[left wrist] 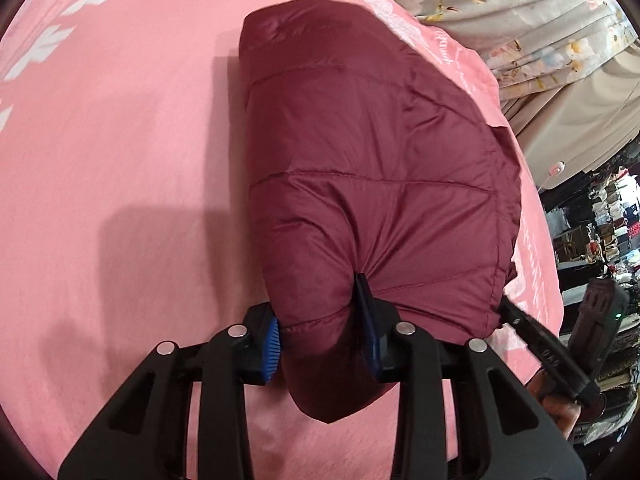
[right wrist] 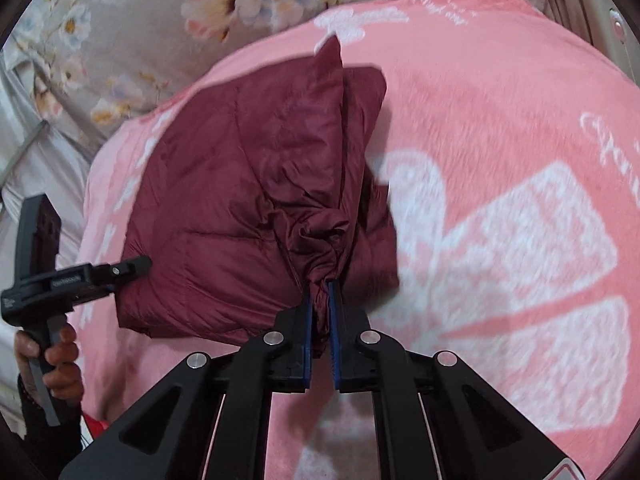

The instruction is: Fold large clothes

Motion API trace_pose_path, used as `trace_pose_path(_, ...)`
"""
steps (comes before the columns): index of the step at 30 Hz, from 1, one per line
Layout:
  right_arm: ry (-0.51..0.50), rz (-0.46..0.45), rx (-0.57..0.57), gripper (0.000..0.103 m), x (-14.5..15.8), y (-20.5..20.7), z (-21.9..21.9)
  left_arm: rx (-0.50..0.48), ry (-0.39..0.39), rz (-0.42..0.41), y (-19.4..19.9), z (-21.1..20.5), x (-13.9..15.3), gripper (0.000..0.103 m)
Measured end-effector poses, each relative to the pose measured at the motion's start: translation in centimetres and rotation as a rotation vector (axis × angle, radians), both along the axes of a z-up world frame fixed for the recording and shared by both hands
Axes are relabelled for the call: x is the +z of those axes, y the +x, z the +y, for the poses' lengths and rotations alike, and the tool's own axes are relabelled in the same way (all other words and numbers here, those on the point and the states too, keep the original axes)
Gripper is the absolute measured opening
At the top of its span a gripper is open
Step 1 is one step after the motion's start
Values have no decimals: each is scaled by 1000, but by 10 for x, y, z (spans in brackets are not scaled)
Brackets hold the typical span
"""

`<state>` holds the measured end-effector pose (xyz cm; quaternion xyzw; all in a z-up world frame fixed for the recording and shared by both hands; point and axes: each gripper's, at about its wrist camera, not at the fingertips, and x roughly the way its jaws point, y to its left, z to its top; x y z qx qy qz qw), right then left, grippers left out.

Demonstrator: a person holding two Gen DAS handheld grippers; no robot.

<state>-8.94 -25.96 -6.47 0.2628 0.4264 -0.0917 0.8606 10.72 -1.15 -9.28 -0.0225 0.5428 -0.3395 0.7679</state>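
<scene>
While the one maroon puffer jacket is lying part-folded on the pink blanket, both grippers are clamping its near edge: left gripper on padded bulk, right gripper on bunched fabric. Lifting both evenly should be keeping the fold square.

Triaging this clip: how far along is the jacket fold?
Mostly done: the maroon puffer jacket is already a compact, layered bundle on the pink blanket. In hand: the left gripper pinches a thick padded edge and the right gripper clamps a bunched corner. Left: lay it flat, release, tidy that gathered corner.
</scene>
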Motion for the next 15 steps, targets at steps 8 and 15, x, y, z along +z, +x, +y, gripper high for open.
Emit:
trace_pose_path(8,-104,-110,-101,44,53,-3,-20,97,42,-269,-10,1,49,87)
trace_pose_path(15,17,-122,-131,45,40,54,-57,268,9,-249,33,-10,60,94)
